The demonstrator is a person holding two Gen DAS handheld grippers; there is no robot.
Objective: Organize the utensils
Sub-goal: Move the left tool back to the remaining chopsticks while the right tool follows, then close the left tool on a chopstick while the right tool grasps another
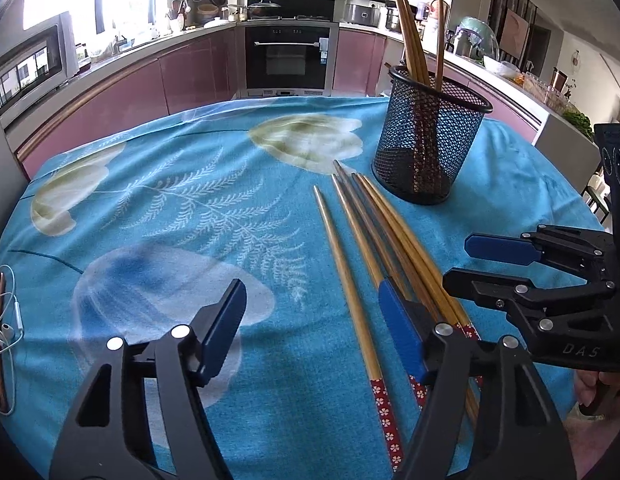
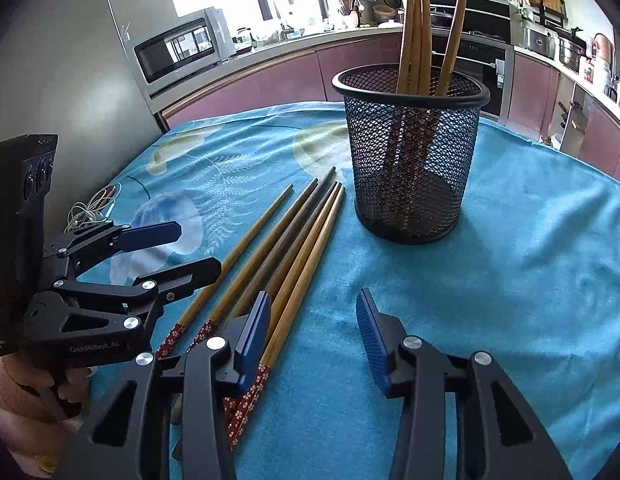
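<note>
Both sets of fingers are spread with nothing gripped. The left gripper (image 1: 310, 332) straddles one loose chopstick (image 1: 349, 280), with the other chopsticks (image 2: 294, 256) just beside the right gripper (image 2: 313, 340). Beyond them: a mesh holder (image 2: 409, 160) with more chopsticks, blue floral tablecloth (image 1: 170, 200), then pink kitchen cabinets (image 1: 190, 72) and oven (image 1: 288, 56).

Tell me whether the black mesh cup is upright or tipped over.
Upright. The black wire-mesh cup stands on its base on the blue floral tablecloth, rim up, with wooden chopsticks leaning inside.
</note>
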